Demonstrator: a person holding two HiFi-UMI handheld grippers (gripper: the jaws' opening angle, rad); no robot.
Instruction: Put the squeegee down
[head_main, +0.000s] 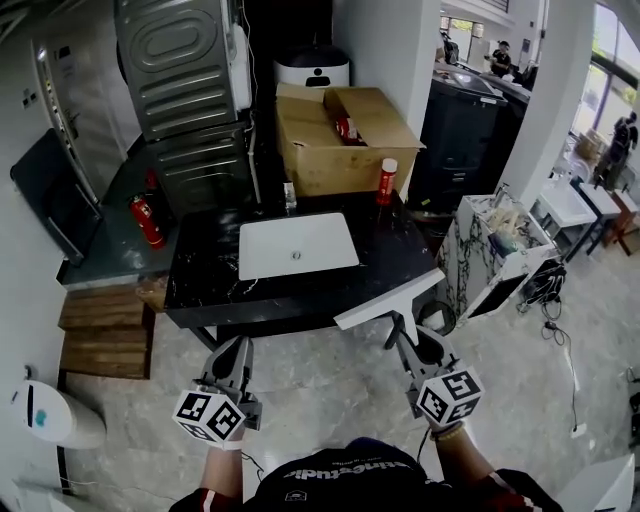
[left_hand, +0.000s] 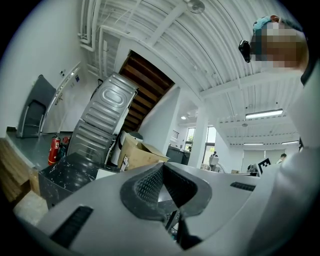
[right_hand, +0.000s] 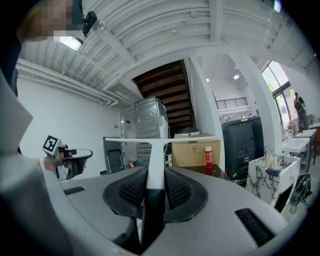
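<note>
A white squeegee (head_main: 389, 299) with a long flat blade is held by its handle in my right gripper (head_main: 404, 343), just off the near right corner of the black counter (head_main: 200, 270). In the right gripper view the squeegee (right_hand: 156, 160) stands upright between the jaws, which are shut on it. My left gripper (head_main: 231, 362) hangs lower left, in front of the counter. Its jaws meet with nothing between them in the left gripper view (left_hand: 161, 172).
A white sink basin (head_main: 297, 245) is set into the counter, with a red bottle (head_main: 386, 181) at its far right. Behind stand a cardboard box (head_main: 340, 135) and a grey machine (head_main: 190, 90). A marble-patterned stand (head_main: 490, 245) is right; wooden steps (head_main: 100, 335) left.
</note>
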